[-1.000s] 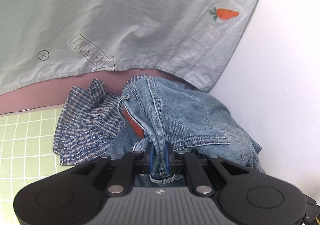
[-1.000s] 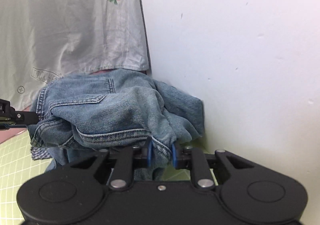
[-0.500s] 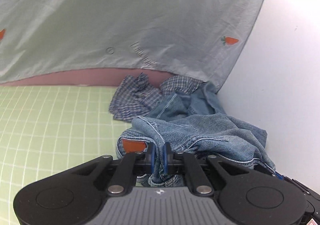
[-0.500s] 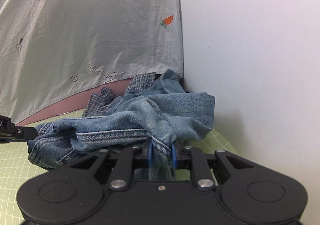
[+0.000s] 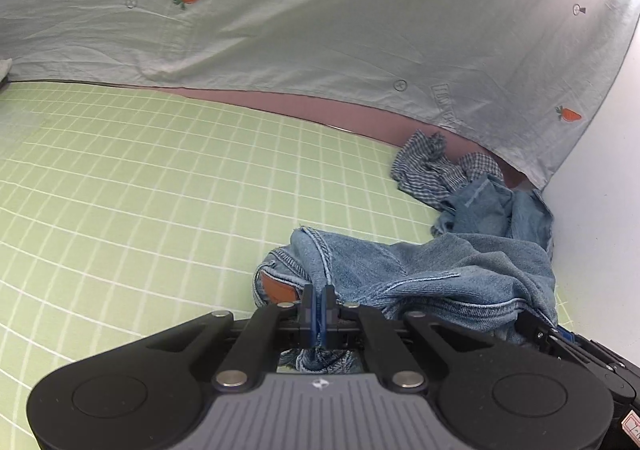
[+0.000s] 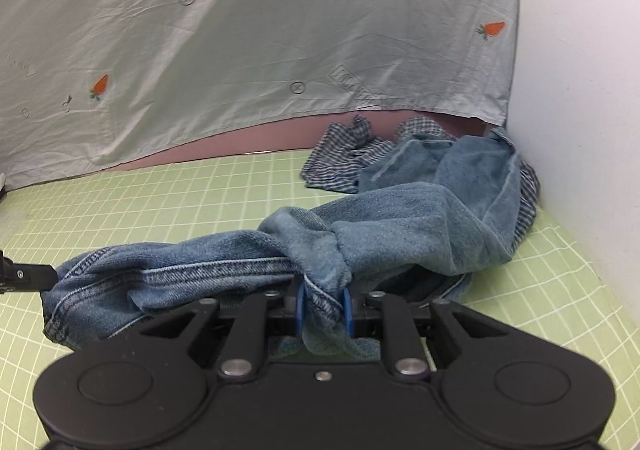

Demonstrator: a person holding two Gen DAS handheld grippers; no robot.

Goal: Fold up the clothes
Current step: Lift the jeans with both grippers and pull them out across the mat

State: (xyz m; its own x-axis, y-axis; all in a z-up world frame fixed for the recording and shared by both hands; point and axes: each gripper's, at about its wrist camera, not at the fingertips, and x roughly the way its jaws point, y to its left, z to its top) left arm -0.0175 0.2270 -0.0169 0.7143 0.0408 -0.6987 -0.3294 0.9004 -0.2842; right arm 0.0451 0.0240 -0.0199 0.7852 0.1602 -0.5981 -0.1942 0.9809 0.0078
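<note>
Two grippers each clamp the same pair of blue jeans, and the denim hangs bunched between them above the green gridded surface. In the left wrist view the left gripper has its jaws closed on a seam at the waistband edge, with a brown leather patch showing just left of the jaws and the rest of the jeans spreading away to the right of them. Part of the right gripper shows at the lower right of that view, touching the denim. In the right wrist view the right gripper has its jaws closed on a thick gathered fold of the jeans, and blue pads show on either side of the cloth. From these jaws the waistband runs off to the left toward the tip of the left gripper, while a trouser leg trails forward and to the right. Beyond the jaws, at the far end of that leg, a crumpled blue checked shirt lies on the surface, touching the denim. Behind everything hangs a pale grey sheet printed with small orange carrots, and a strip of pink shows below its hem. To the right of the jaws stands a plain white wall, with the leg's end lying close against it.
</note>
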